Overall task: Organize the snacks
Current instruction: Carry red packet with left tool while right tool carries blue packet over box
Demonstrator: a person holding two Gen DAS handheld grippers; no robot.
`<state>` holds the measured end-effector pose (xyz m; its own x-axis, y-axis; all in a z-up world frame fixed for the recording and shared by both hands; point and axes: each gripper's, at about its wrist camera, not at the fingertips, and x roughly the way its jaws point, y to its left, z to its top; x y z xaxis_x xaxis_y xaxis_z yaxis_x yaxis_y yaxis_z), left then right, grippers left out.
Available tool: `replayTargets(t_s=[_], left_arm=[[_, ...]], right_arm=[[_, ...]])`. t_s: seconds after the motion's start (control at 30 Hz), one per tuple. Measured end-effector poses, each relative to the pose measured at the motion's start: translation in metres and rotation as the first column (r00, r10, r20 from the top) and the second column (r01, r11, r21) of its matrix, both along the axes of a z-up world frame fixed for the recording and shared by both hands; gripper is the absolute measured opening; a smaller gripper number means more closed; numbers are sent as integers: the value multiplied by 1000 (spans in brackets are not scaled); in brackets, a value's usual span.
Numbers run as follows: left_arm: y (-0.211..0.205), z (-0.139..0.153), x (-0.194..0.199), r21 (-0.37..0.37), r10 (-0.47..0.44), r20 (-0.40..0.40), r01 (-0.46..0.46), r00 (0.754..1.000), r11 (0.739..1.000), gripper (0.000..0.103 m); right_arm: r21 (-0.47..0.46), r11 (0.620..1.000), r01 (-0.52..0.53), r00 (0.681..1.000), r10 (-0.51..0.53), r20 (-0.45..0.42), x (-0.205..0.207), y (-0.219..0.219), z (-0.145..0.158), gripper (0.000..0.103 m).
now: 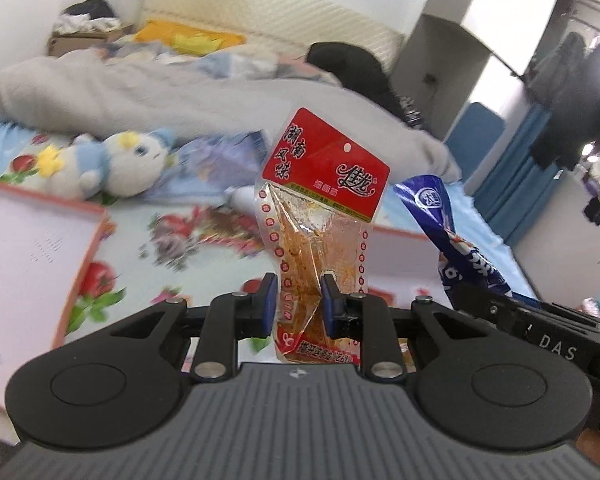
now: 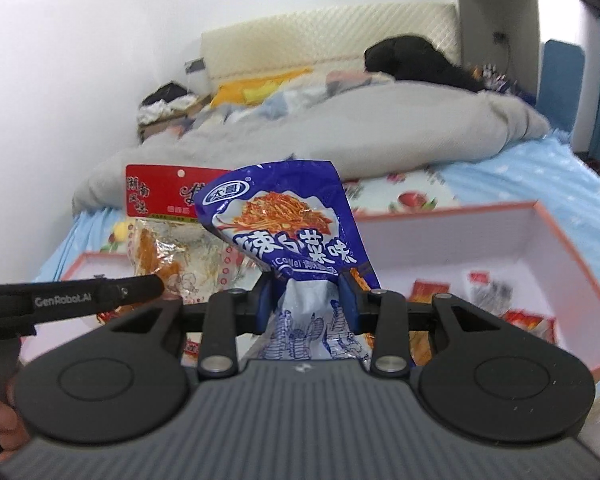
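The left gripper was clamped on a red-topped clear snack packet, its blue pads pinching the lower part so the packet stood upright above the bed. To its right, the right gripper was closed on a blue snack packet, which rose upright just beside the red-topped one, the two packets overlapping in the right wrist view. Far left on the floral sheet lay a plush toy, with a grey duvet heaped beyond it. A pink-rimmed box sat near left. Another pink-rimmed box at right held several small red snack packets.
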<state>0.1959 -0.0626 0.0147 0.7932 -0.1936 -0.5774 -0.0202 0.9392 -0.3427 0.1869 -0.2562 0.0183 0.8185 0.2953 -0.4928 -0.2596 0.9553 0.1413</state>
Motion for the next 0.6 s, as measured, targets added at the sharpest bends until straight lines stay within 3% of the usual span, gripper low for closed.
replayTargets(t_s=[0.17,0.33,0.6], left_arm=[[-25,23,23,-70,-78,40,80,996,994,26],[-57,30,48,-82,-131,49,135,990,987,26],[-107,-16,103,-89,-200,-75,193,977,977,26]], right_arm=[[7,999,45,998,-45,41,8,-23,17,39],[0,996,89,995,-89,54,19,-48,19,39],[-10,987,161,986,-161,-50,55,-99,-20,39]])
